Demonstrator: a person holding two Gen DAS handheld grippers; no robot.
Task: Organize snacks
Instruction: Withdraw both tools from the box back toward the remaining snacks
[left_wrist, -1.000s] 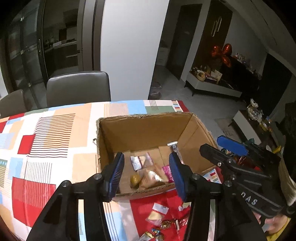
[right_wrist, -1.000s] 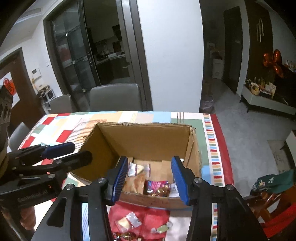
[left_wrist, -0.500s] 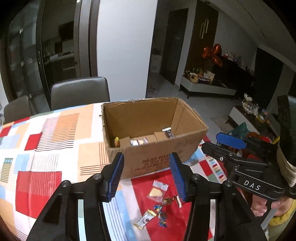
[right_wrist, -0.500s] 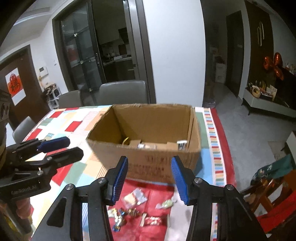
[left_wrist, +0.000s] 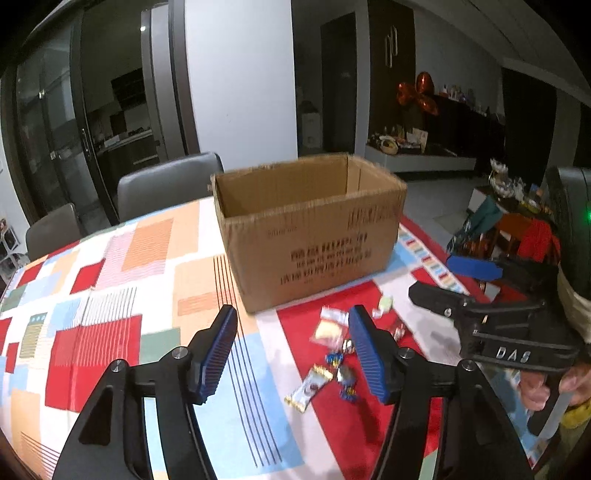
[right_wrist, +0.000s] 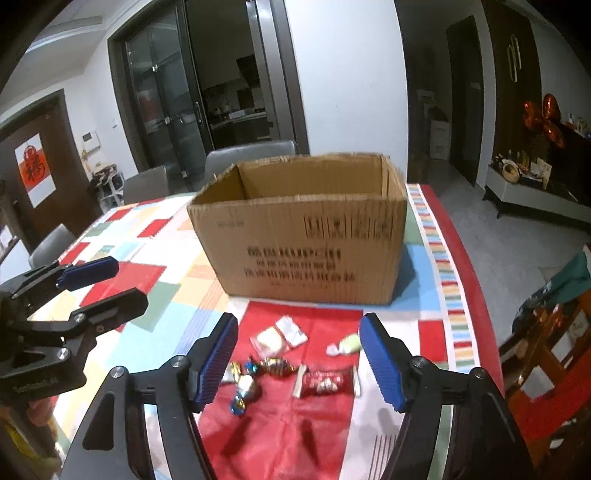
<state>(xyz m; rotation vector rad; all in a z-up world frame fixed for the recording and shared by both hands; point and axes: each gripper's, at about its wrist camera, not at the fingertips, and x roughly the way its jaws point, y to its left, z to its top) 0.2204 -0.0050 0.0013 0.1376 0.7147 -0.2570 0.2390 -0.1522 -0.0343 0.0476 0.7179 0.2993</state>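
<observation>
Before the cardboard box (right_wrist: 303, 236) on the table (right_wrist: 155, 332): loose snacks (right_wrist: 291, 362) lay scattered | step: reaching for next pick | left tongs (left_wrist: 291, 350), right tongs (right_wrist: 299, 362) both empty, jaws opening | next: lower over one wrapper, close, carry into box.

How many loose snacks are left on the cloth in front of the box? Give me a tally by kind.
Clear sachets: 2
Pale green sweet: 1
Red packet: 1
White bar packet: 1
Small foil candies: about 4, blurred and bunched together
Total: about 9
</observation>
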